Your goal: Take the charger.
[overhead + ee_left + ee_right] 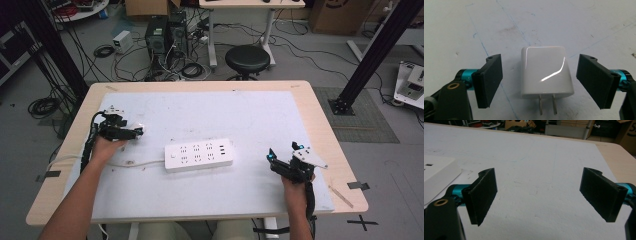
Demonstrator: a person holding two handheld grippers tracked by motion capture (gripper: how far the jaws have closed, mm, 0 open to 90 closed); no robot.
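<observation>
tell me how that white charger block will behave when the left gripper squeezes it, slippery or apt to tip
The white charger looks glossy, with a bright glare streak, so it may slip against the pads. Lying flat on the mat, it seems unlikely to tip or roll. It looks rigid and probably light.

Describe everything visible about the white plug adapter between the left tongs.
The plug adapter is a small, glossy white block with rounded corners that looks like plastic. Two flat metal prongs stick out of one end, pointing back toward the camera in the left gripper view. It lies flat on the white table mat, between the open jaws of the left tongs, with a gap on each side, so neither pad touches it. It is unplugged, left of the power strip.
</observation>
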